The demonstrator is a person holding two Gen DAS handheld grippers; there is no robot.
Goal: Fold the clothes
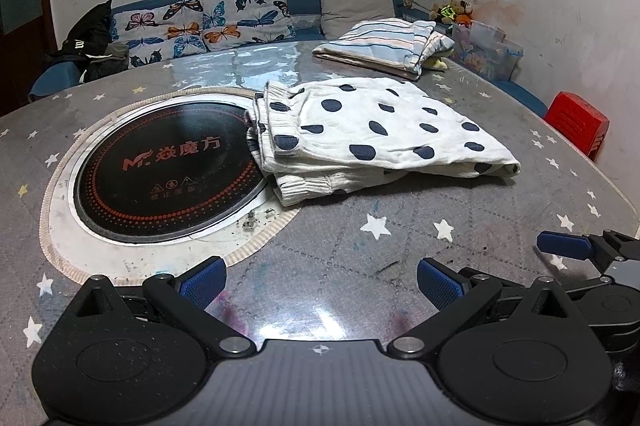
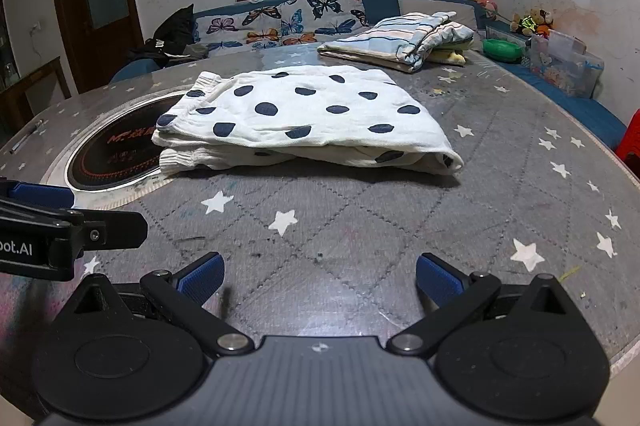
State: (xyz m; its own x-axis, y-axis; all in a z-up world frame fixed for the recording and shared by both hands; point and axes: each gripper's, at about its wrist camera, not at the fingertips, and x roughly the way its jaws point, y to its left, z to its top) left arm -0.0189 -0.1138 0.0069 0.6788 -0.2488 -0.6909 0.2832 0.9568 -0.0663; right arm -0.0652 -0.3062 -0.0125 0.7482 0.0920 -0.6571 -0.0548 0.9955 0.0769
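A folded white garment with dark blue dots (image 1: 372, 134) (image 2: 304, 118) lies in the middle of the table, its ribbed edge overlapping the round black cooktop (image 1: 168, 166) (image 2: 116, 150). Behind it rests a folded striped pile of clothes (image 1: 384, 44) (image 2: 404, 40). My left gripper (image 1: 320, 282) hovers open over the near table, well short of the dotted garment, holding nothing. My right gripper (image 2: 320, 280) is also open and empty, just in front of the garment. One blue pad of the right gripper's fingers (image 1: 564, 246) shows at the left wrist view's right edge.
The table wears a grey quilted cover with white stars (image 1: 376, 226) (image 2: 284, 220). Beyond it runs a blue bench with butterfly cushions (image 1: 208, 18) (image 2: 296, 14), plush toys, a clear storage box (image 2: 564, 66) and a green bowl (image 2: 502, 48). A red stool (image 1: 576, 122) stands at right.
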